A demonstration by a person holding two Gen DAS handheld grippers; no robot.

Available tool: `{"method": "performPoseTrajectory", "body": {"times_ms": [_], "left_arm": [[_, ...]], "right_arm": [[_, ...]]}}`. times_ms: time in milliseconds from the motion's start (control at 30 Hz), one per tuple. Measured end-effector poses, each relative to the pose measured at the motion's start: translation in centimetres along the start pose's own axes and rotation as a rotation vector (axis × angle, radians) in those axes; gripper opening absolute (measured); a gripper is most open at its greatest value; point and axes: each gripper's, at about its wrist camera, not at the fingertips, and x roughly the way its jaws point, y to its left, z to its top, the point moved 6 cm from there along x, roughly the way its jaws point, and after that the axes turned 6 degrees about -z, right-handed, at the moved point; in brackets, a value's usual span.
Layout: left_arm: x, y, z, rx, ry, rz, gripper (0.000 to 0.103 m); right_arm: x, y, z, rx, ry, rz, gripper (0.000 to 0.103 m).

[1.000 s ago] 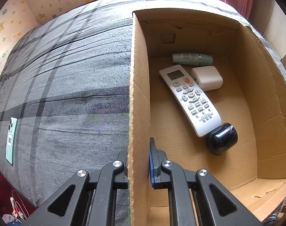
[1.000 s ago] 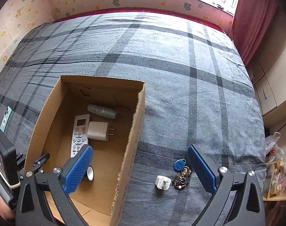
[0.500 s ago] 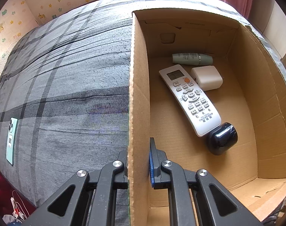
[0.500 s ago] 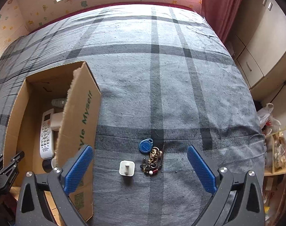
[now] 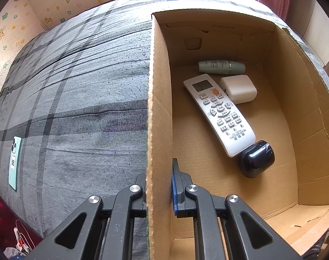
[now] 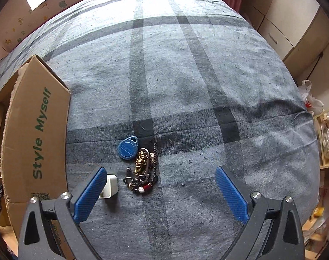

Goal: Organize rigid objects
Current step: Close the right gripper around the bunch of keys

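My left gripper point(image 5: 159, 186) is shut on the left wall of the cardboard box point(image 5: 159, 108). Inside the box lie a white remote point(image 5: 220, 112), a white charger point(image 5: 238, 88), a pale green tube point(image 5: 220, 66) and a black earbud case point(image 5: 256, 159). My right gripper point(image 6: 162, 189) is open and empty, low over the bed. A bunch of keys with a blue fob point(image 6: 140, 164) lies just ahead between its fingers. A small white plug point(image 6: 109, 186) lies beside the left finger point(image 6: 89, 195). The box's outer wall point(image 6: 34, 134) stands to the left.
A grey plaid bedspread point(image 6: 186, 75) covers the bed. A mint green phone point(image 5: 14, 162) lies near the bed's left edge. Cupboards point(image 6: 294, 26) and bags point(image 6: 311, 99) stand beyond the bed's right edge. Cables lie on the floor point(image 5: 19, 240).
My right gripper has swung right, away from above the box, and dropped toward the keys and the white plug. The left gripper still holds the box wall, unmoved.
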Motion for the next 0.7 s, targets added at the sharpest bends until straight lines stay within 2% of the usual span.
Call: {"method": "performPoseTrajectory", "body": {"times_ms": [400, 467, 700], "left_arm": [[0.0, 0.0, 0.0, -0.003, -0.001, -0.001, 0.012], [0.1, 0.0, 0.0, -0.003, 0.0, 0.0, 0.012], [0.1, 0.1, 0.0, -0.004, 0.0, -0.003, 0.012]], "right_arm": [[3.1, 0.3, -0.2, 0.049, 0.099, 0.067, 0.083], [3.7, 0.3, -0.2, 0.054, 0.117, 0.068, 0.07], [5.0, 0.9, 0.0, 0.042, 0.136, 0.049, 0.067]]}}
